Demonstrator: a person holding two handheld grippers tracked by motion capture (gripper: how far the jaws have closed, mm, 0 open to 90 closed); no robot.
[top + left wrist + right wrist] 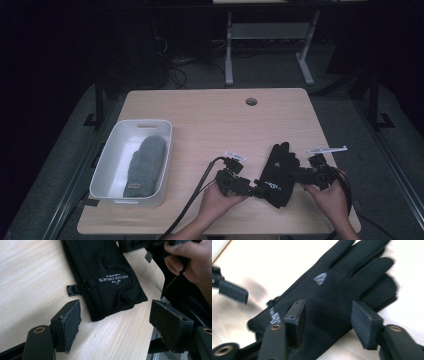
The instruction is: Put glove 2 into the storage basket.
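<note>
The left claw (113, 322) stands wide, its two pads apart and empty, aimed at the cuff end of the black glove (105, 277), which lies just ahead of it on the tabletop (30, 277). The right claw (327, 322) is wide too, one pad over the glove's back and the other by its far edge, clamping nothing. From above, the glove (280, 175) lies flat near the front right of the tabletop, fingers pointing away from the person, between the left claw (255, 190) and the right claw (302, 175). Well apart at the left sits a white bin (112, 150) with a grey mitten (145, 165) inside.
</note>
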